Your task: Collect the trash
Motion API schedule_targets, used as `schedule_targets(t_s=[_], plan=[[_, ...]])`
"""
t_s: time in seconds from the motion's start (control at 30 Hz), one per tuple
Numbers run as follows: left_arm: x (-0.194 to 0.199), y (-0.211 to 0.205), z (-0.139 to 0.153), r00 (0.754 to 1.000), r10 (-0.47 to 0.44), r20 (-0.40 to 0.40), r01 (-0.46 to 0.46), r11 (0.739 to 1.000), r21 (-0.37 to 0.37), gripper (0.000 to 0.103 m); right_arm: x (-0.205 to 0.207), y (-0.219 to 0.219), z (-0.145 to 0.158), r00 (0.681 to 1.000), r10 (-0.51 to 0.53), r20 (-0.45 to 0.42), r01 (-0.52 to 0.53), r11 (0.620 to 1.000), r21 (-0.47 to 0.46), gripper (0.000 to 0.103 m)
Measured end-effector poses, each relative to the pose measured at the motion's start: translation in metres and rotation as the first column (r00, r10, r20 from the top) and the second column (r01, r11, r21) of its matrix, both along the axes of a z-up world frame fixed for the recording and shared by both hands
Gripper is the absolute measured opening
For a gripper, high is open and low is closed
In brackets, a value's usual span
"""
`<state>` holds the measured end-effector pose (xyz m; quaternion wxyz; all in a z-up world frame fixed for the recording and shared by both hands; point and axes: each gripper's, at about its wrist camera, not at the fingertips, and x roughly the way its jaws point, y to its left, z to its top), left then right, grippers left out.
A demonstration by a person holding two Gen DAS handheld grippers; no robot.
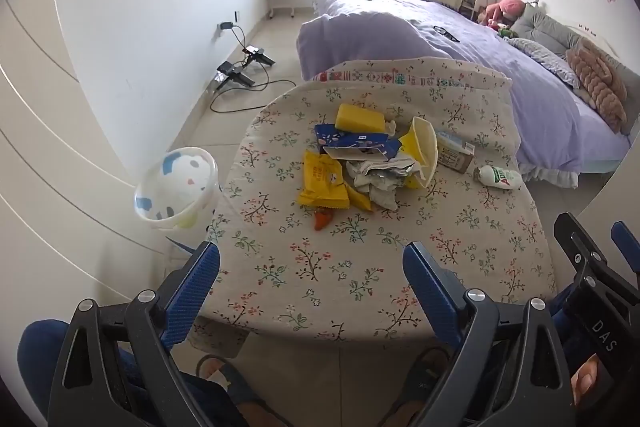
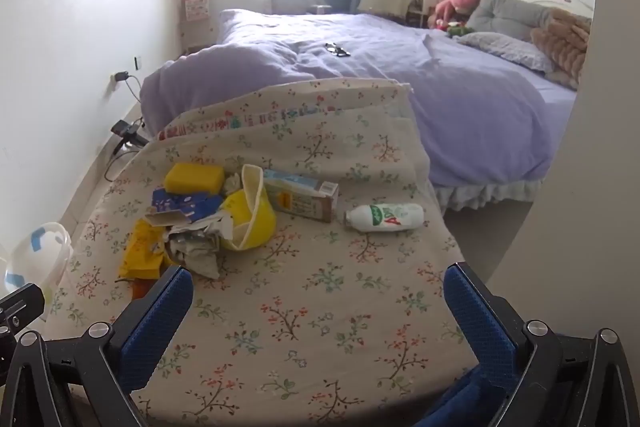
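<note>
Left claw [image 1: 312, 267] and right claw [image 2: 318, 291] gape empty.

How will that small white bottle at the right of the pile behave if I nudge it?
The white bottle lies on its side on the floral cloth, so it will probably roll. It looks like small, light plastic. Its round body may slip between flat claw pads.

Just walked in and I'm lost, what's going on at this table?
A person holds a gripper in each hand over a table with a floral cloth. Both the left gripper and the right gripper are open and hold nothing. A pile of wrappers, a small carton and a white bottle lie untouched. A white bin stands beside the table.
</note>
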<state>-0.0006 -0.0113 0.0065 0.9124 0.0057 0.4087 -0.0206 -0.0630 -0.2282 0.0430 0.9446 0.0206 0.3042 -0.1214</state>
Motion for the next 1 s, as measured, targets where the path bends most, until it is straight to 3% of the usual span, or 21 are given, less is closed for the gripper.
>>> schedule_targets(t_s=[1.0], plan=[[0.002,-0.002,-0.006,1.0,-0.002,-0.011,0.002,1.0,0.015,0.095,0.004,-0.005,-0.012,1.0,-0.007,-0.012,0.008,0.999,0.05,0.103]])
